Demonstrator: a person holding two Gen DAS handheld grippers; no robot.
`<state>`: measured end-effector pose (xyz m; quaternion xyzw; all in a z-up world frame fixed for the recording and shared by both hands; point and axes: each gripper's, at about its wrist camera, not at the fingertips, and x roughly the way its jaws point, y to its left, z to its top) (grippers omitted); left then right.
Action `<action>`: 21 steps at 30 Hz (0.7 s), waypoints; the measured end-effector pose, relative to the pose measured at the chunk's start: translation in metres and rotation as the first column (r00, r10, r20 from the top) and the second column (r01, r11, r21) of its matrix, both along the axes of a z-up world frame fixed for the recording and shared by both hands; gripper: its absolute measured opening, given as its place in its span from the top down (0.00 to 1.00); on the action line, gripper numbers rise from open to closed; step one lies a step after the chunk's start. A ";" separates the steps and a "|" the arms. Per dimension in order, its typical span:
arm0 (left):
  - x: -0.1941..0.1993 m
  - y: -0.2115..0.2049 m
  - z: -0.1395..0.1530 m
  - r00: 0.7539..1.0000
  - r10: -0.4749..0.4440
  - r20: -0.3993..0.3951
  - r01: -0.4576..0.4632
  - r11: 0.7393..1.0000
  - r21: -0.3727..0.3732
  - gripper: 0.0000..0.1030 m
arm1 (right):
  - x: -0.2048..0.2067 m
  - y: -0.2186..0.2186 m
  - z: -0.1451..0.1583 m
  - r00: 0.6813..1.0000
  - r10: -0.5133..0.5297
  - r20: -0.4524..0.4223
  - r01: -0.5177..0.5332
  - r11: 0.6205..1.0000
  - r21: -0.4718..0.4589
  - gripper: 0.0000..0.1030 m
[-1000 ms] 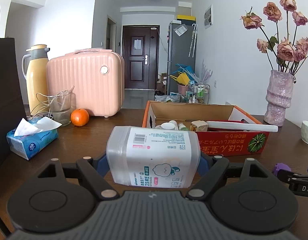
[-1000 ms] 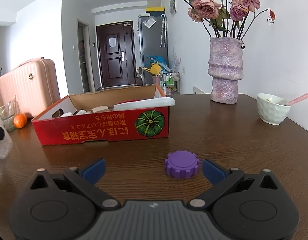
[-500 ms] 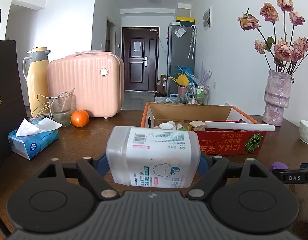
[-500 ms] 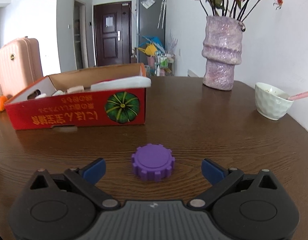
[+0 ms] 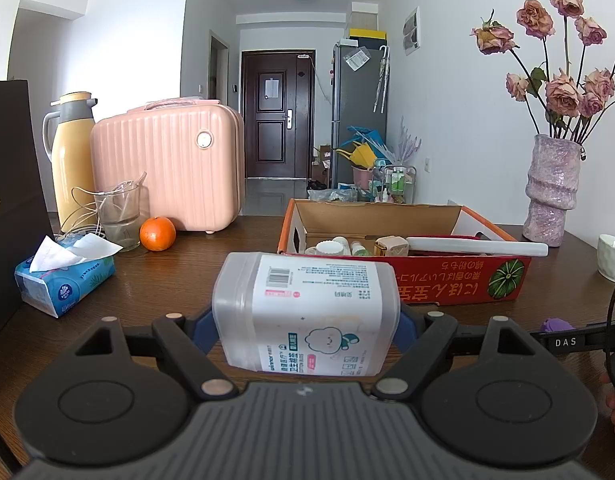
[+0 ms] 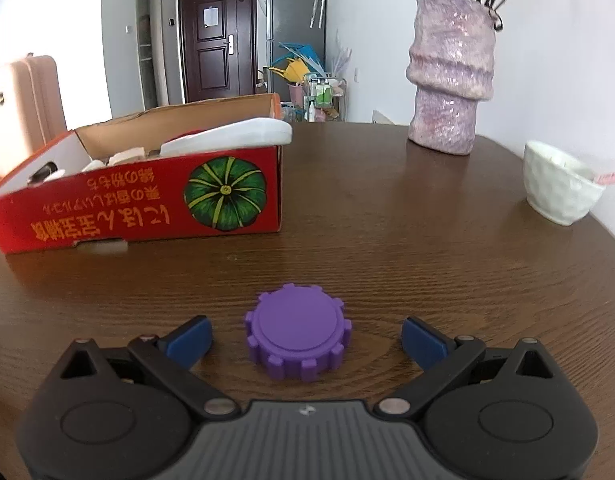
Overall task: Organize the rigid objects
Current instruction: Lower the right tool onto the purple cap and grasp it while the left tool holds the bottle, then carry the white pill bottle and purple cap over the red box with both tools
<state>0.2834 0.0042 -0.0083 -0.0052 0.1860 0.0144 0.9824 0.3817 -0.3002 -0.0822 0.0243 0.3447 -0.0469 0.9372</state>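
My left gripper (image 5: pixel 305 326) is shut on a clear plastic cotton-swab box (image 5: pixel 307 312) with a white label, held above the table in front of the red cardboard box (image 5: pixel 443 284). That red box (image 6: pixel 147 204) holds several small bottles and a white flat item. In the right wrist view a purple notched lid (image 6: pixel 297 332) lies on the wooden table (image 6: pixel 407 248). My right gripper (image 6: pixel 305 338) is open, its blue pads (image 6: pixel 191 336) on either side of the lid with gaps to both. A sliver of the purple lid (image 5: pixel 555 325) shows in the left wrist view.
A pink case (image 5: pixel 167 168), yellow thermos (image 5: pixel 71 156), glass with cables (image 5: pixel 119 216), orange (image 5: pixel 157 233) and tissue pack (image 5: pixel 63 280) stand at the left. A purple vase (image 6: pixel 451 76) and white bowl (image 6: pixel 559 188) stand at the right, a dark bag at the far left edge.
My right gripper has moved forward and down, so the purple lid now lies between its open fingers. The left gripper has kept still with the cotton-swab box.
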 end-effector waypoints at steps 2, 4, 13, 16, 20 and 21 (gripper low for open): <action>0.000 0.000 0.000 1.000 0.000 -0.001 0.000 1.000 0.002 0.20 | -0.003 0.003 0.000 1.000 0.023 0.015 -0.023 1.000 0.000 0.16; 0.000 0.000 0.000 1.000 -0.001 -0.002 0.001 1.000 0.004 0.20 | -0.007 0.008 0.002 0.998 0.053 0.033 -0.053 0.999 -0.001 0.36; -0.002 0.001 0.001 1.000 -0.003 0.009 0.003 1.000 0.005 0.20 | -0.017 0.016 0.008 0.995 0.069 0.072 -0.067 0.997 -0.026 0.48; -0.003 0.001 0.001 1.000 -0.011 0.012 0.011 1.000 0.006 0.20 | -0.024 0.018 0.011 0.993 0.067 0.096 -0.065 0.998 -0.024 0.48; -0.005 0.000 0.002 1.000 -0.015 0.016 0.015 1.000 0.006 0.20 | -0.035 0.020 0.019 0.989 0.062 0.136 -0.061 0.998 -0.012 0.48; -0.006 0.000 0.003 1.000 -0.016 0.017 0.016 1.000 0.005 0.20 | -0.039 0.021 0.021 0.987 0.063 0.145 -0.062 0.998 -0.009 0.48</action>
